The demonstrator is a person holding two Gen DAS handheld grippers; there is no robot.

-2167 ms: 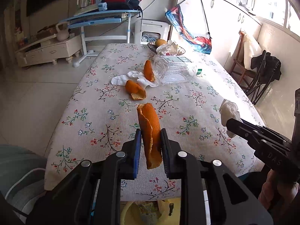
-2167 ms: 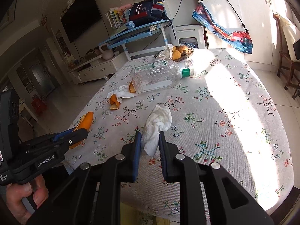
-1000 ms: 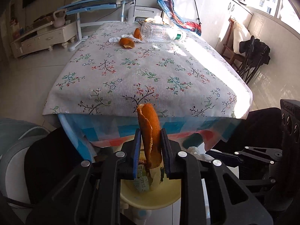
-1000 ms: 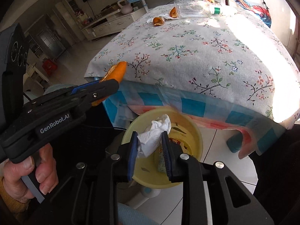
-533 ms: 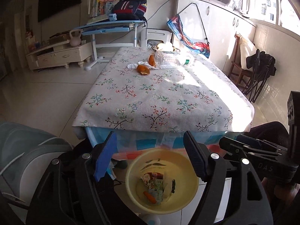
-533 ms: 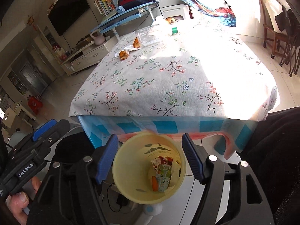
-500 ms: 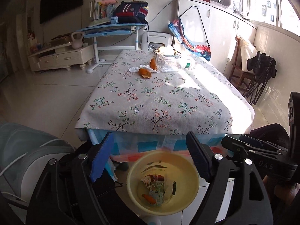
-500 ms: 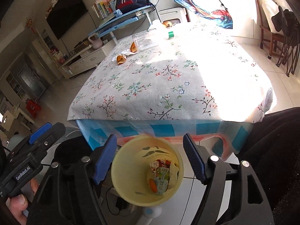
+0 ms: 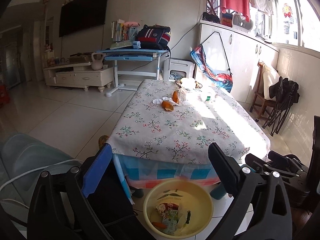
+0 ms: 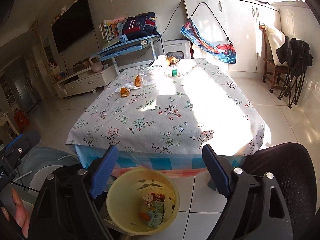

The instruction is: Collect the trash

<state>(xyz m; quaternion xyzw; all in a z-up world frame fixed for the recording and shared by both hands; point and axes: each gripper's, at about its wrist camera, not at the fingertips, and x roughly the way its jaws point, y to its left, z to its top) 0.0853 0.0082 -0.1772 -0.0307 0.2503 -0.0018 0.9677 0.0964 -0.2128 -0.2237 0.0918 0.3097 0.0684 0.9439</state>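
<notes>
a: what are your grippers doing?
b: your left gripper [image 9: 160, 168] and right gripper [image 10: 159, 168] gape wide, empty, above the yellow bin [image 10: 120, 196]; orange peels [image 9: 167, 106] lie on the table's [image 9: 160, 132] far end.

The tablecloth [image 10: 160, 116] is pale grey, printed with dark branches, green leaves and small red, white and blue flowers; below its near edge hangs a blue, white and pink checked cloth [image 10: 160, 165]. The bin [image 10: 120, 206] is pale yellow with dark leaf marks inside. Two orange peels [image 9: 169, 106] and a white tissue [image 9: 158, 100] lie near the table's far left edge. Both grippers are black with blue pads [image 10: 104, 172].
</notes>
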